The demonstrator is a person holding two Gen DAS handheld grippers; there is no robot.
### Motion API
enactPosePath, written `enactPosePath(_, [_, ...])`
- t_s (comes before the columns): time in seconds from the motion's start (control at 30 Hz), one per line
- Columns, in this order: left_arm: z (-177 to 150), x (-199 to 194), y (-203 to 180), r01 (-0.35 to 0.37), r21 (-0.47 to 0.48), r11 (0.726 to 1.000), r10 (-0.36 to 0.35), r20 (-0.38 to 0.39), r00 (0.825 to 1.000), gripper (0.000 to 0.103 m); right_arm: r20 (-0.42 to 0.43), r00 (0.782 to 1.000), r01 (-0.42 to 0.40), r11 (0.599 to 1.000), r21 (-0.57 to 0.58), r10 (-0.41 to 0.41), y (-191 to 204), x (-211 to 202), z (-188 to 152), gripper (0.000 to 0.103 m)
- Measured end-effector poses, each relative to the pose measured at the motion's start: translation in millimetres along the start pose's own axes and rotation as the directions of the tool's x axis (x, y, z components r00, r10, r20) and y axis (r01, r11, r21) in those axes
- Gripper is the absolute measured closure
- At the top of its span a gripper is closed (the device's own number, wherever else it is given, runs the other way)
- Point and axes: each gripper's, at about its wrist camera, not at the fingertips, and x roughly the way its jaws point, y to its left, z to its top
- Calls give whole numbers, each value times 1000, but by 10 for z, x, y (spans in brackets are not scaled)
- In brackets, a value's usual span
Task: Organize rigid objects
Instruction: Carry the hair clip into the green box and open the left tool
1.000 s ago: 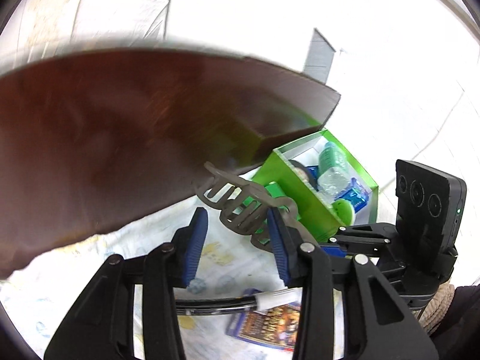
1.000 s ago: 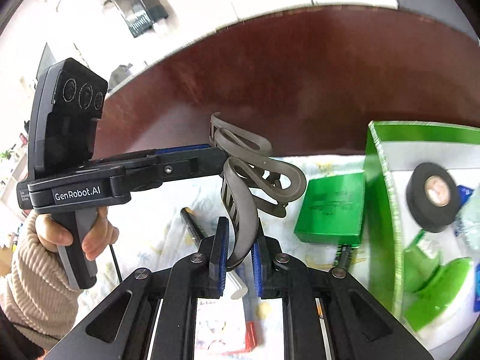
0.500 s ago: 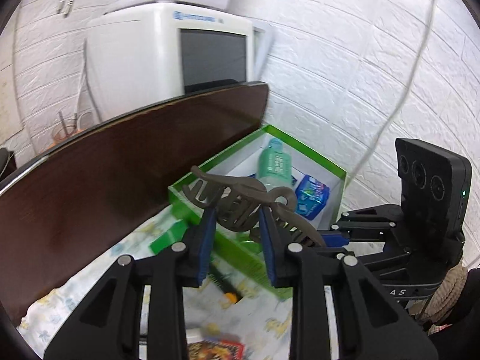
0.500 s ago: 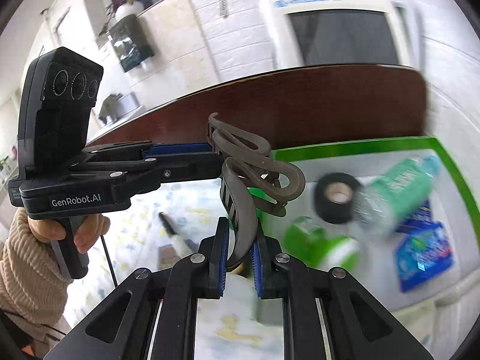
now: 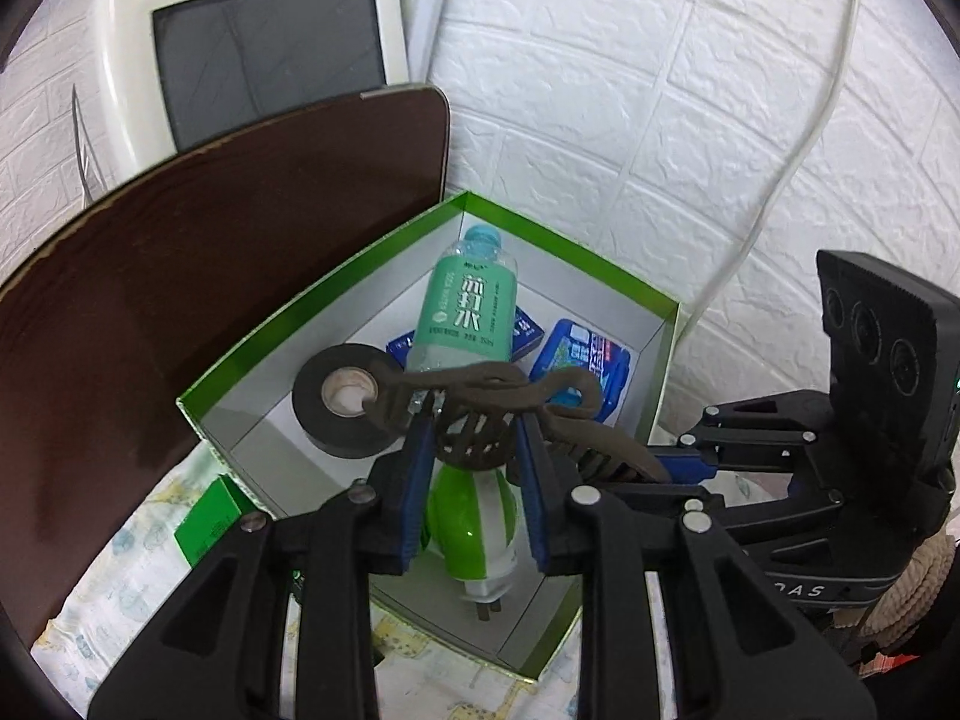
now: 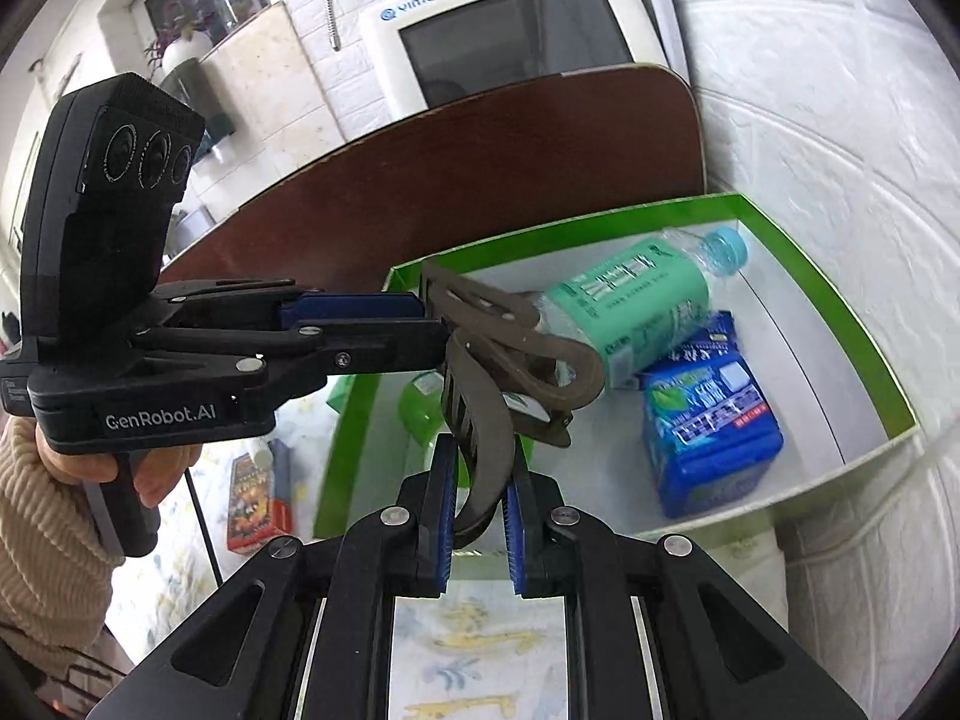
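A brown hair claw clip (image 5: pixel 480 384) hangs over the open green box (image 5: pixel 336 300), held from two sides. My left gripper (image 5: pixel 474 468) has its blue pads on the clip's toothed part, and its jaws are closing with the clip between them. My right gripper (image 6: pixel 480 504) is shut on one curved prong of the clip (image 6: pixel 486 360). In the right wrist view the left gripper (image 6: pixel 420 324) comes in from the left, held by a hand in a beige sleeve. The box holds a green-labelled bottle (image 5: pixel 468 312), a black tape roll (image 5: pixel 336 420), blue packs (image 5: pixel 588 360) and a green-white item (image 5: pixel 474 516).
A dark brown board (image 5: pixel 210 270) stands behind the box, with a white monitor (image 5: pixel 258 48) beyond it. A white brick wall and a cable (image 5: pixel 780 168) are at the right. A small green box (image 5: pixel 210 516) and a card pack (image 6: pixel 258 492) lie on the patterned cloth at the left.
Both grippers have carried the clip from over the cloth to above the green box. The left jaws have narrowed onto the clip. The right grip is unchanged.
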Motion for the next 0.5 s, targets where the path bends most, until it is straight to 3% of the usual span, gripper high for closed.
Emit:
enactPosePath(0.17, [-36, 112, -33, -31, -3, 1000, 30, -45, 999, 75, 9, 1000, 15, 1000, 21, -15, -88, -29, -58, 88])
enactPosePath(0.3, [-81, -23, 16, -77, -13, 997, 76, -25, 997, 57, 34, 998, 51, 998, 45, -53, -101, -110, -53, 88])
enactPosePath(0.4, [-136, -209, 121, -106, -51, 993, 106, 4, 994, 51, 48, 995, 87, 994, 65, -90, -104, -185, -36, 82])
enactPosePath(0.5, [-228, -400, 227, -125, -89, 988, 128, 26, 991, 51, 52, 992, 107, 991, 84, -112, -130, -180, -32, 69])
